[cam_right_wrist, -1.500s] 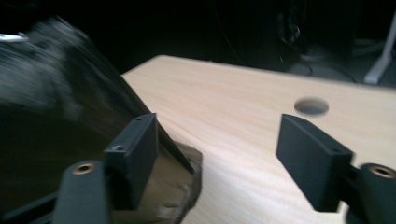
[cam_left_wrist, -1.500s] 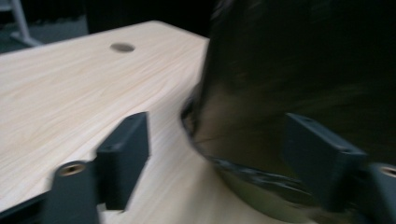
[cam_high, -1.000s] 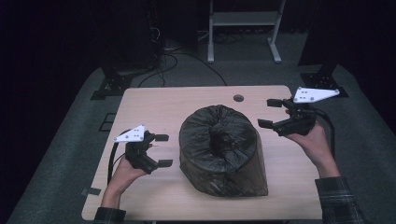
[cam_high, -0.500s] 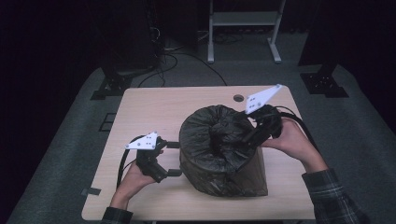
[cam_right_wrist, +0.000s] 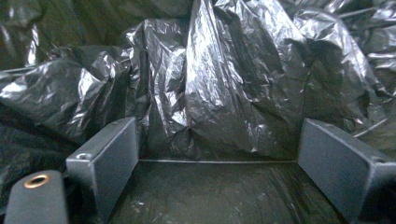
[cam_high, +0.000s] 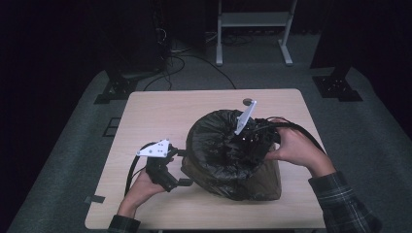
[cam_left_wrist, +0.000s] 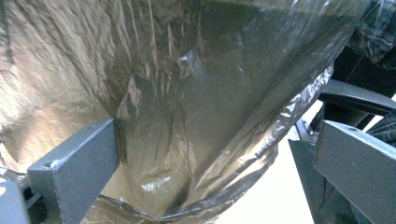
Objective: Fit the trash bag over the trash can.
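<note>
- The table (cam_high: pixel 155 121), a pale wooden top on a grey carpet, carries everything here.
- A bin lined with a black plastic bag (cam_high: pixel 218 145) stands a little right of the table's middle, towards the near edge. The liner is draped over the rim and down the sides, and crumpled folds of it bunch up inside; what lies under them cannot be made out.
- The right gripper (cam_high: pixel 250 141) reaches in over the bin's right rim. In the right gripper view its jaws stand wide, with a tall peak of the crumpled liner (cam_right_wrist: pixel 224 84) rising between them and the pads not pressing on it.
- The left gripper (cam_high: pixel 182 167) sits at the bin's left side, low near the tabletop. Its jaws are spread wide around the liner's outer wall (cam_left_wrist: pixel 187 116), not pinching it.
- A small round dark disc (cam_high: pixel 248 102) lies near the far edge, apart from the bin.
</note>
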`<control>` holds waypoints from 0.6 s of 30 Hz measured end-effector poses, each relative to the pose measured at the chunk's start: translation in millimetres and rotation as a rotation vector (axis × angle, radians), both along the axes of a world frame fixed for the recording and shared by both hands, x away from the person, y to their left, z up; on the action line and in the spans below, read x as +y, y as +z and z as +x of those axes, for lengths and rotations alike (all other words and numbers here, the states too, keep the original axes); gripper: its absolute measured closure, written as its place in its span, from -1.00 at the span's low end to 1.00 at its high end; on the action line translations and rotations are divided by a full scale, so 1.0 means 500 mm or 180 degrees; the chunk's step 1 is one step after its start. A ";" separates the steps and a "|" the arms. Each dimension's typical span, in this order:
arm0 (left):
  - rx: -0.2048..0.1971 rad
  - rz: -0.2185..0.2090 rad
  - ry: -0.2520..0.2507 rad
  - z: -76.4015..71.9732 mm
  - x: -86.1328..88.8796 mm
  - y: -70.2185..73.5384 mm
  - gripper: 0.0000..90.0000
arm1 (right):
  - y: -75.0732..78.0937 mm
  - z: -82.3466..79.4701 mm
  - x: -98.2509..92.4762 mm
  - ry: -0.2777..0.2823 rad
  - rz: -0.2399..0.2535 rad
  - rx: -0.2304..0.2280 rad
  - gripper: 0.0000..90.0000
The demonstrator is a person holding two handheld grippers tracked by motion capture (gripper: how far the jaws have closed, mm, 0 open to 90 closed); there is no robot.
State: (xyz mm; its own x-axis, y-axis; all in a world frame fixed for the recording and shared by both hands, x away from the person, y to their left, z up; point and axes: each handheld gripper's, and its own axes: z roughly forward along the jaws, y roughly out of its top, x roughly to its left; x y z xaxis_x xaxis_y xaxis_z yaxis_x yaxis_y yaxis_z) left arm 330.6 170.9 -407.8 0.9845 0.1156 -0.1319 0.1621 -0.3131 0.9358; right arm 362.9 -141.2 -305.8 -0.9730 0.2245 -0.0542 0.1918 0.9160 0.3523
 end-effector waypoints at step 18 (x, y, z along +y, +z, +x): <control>-0.0021 -0.0019 -0.0024 -0.002 -0.001 0.005 -1.00 | 0.067 -0.001 0.074 0.0053 0.0364 -0.0169 -0.77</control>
